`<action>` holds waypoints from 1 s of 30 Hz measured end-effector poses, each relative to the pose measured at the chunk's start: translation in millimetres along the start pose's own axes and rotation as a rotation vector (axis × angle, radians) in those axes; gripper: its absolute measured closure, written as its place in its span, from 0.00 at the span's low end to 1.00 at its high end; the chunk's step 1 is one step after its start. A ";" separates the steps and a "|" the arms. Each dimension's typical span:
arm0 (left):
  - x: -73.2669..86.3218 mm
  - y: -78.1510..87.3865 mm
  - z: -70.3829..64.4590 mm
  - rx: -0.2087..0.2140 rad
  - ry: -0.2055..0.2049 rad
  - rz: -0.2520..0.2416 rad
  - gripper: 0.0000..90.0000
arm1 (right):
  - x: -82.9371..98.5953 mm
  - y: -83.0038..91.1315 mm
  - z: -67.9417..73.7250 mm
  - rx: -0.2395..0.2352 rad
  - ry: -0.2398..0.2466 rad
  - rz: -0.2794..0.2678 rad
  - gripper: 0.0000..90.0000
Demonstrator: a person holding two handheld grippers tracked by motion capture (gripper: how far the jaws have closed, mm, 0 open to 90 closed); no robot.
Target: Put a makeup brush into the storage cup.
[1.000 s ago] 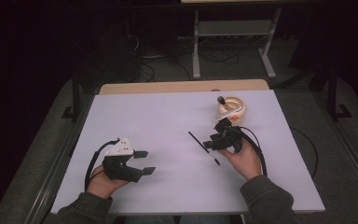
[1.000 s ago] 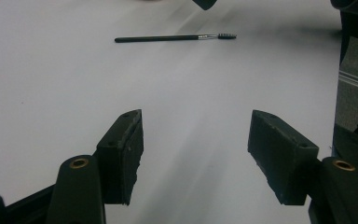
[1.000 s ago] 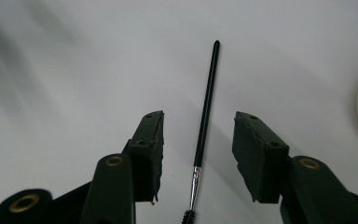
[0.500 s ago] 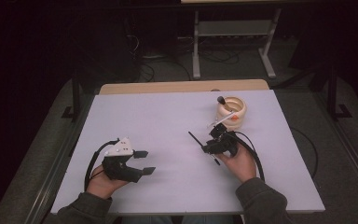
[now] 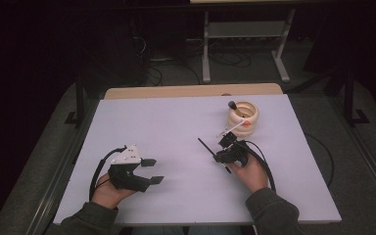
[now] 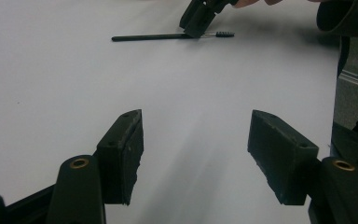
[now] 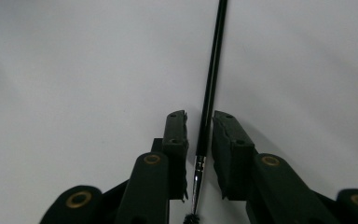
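My grippers point(image 5: 152, 170) are black, the left topped by a pale grey plate point(image 5: 126, 156). The thin brush point(image 7: 209, 100) is black, the table point(image 5: 166, 132) plain white, the holder point(image 5: 243, 116) cream.

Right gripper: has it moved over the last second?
Yes. The right gripper moved left and toward the person, away from the holder, down around the brush.

White counter point(image 5: 176, 127), wooden edge at far side. On it: thin black brush point(image 5: 210, 151) lying flat right of centre, cream ribbed holder point(image 5: 243, 116) standing far right.
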State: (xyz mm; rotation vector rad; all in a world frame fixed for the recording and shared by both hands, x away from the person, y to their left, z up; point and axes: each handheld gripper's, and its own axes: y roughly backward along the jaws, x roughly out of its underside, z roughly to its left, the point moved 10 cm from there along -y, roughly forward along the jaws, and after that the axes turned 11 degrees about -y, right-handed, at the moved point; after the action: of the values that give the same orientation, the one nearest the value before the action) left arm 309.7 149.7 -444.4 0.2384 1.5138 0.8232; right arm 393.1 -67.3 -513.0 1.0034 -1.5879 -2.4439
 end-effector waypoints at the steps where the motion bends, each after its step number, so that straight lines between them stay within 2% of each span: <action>1: -0.4 0.4 0.2 -0.001 -0.002 -0.001 0.40 | 0.4 -0.9 0.5 0.003 0.001 0.005 0.84; 4: -1.9 -0.2 -0.8 -0.001 0.003 -0.007 0.40 | 1.4 -3.5 0.4 0.021 0.007 0.016 0.86; 12: -1.8 -0.9 -1.1 0.003 -0.001 -0.006 0.40 | 0.7 -5.3 3.1 0.134 0.047 0.047 0.92; 14: -3.1 -1.3 -2.1 0.004 -0.005 -0.007 0.40 | 0.7 -5.7 4.3 0.144 0.053 0.061 0.93; 20: -4.2 -1.9 -3.9 0.005 -0.012 -0.006 0.40 | -1.7 -6.6 2.6 0.120 0.056 0.106 0.94; 23: -4.5 -0.4 -3.7 0.002 -0.015 -0.008 0.40 | -2.0 -6.2 1.8 0.105 0.080 0.108 0.94; 30: -2.7 -0.6 -1.1 0.001 -0.002 -0.007 0.40 | -2.8 -3.5 -0.2 0.040 0.075 0.096 0.94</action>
State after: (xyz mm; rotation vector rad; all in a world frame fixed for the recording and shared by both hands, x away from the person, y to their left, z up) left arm 309.3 147.2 -442.8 0.2344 1.5119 0.8169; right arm 396.4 -64.8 -514.6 0.9878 -1.6268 -2.2940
